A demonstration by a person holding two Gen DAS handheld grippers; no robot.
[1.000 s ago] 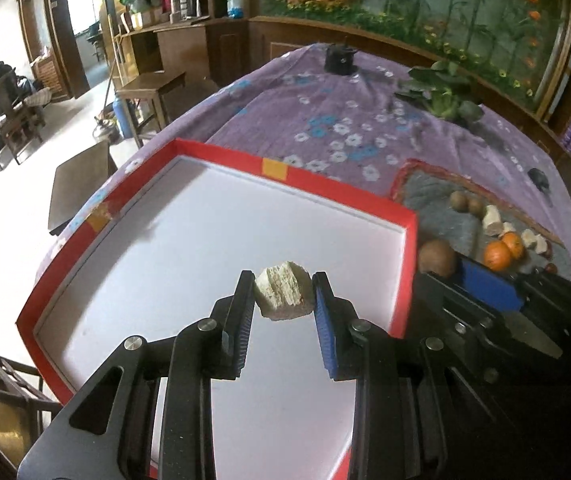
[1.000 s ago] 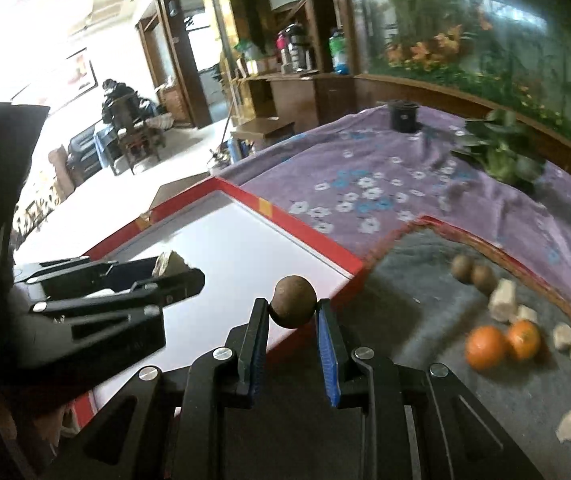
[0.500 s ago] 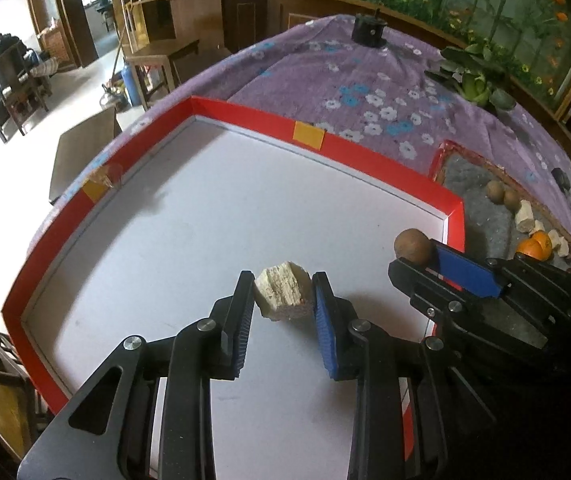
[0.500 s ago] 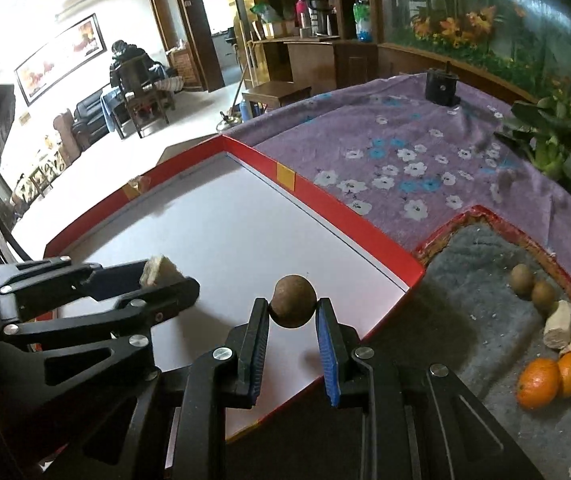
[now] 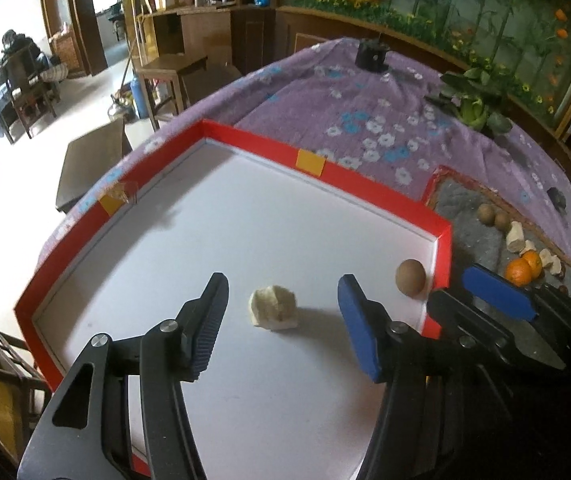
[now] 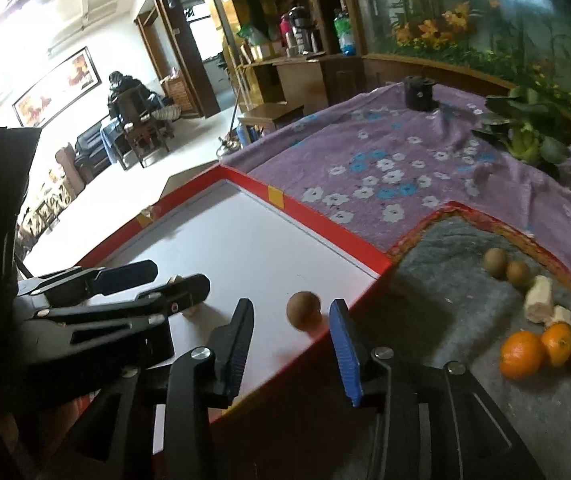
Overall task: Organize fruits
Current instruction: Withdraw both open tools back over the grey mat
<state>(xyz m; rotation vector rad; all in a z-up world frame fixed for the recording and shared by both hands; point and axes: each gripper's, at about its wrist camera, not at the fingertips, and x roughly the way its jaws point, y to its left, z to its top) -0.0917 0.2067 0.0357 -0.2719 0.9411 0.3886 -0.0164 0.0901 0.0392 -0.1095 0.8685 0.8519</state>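
White tray floor (image 5: 245, 240) now carries both pieces: pale banana chunk (image 5: 272, 307) lies between the left gripper (image 5: 281, 320) fingers, no pad touching it, jaws opening. Brown round fruit (image 6: 303, 310) lies between the right gripper (image 6: 291, 338) fingers at the tray's right corner, just beside the red rim (image 6: 349, 240); jaws opening, no pad on it. Risks: the round fruit can roll, and a finger clipping it on retreat would likely knock it along the floor or against the rim; right fingers straddle the rim, so a low pull-back could snag the tray. Banana chunk looks soft and could stick to a pad or get dragged. Left wrist view shows the chunk clear and free; right wrist view hides it almost entirely behind the left gripper, but shows the remaining fruit on the grey mat (image 6: 445, 280) better: two oranges (image 6: 521, 354), two more brown fruits, several banana pieces.
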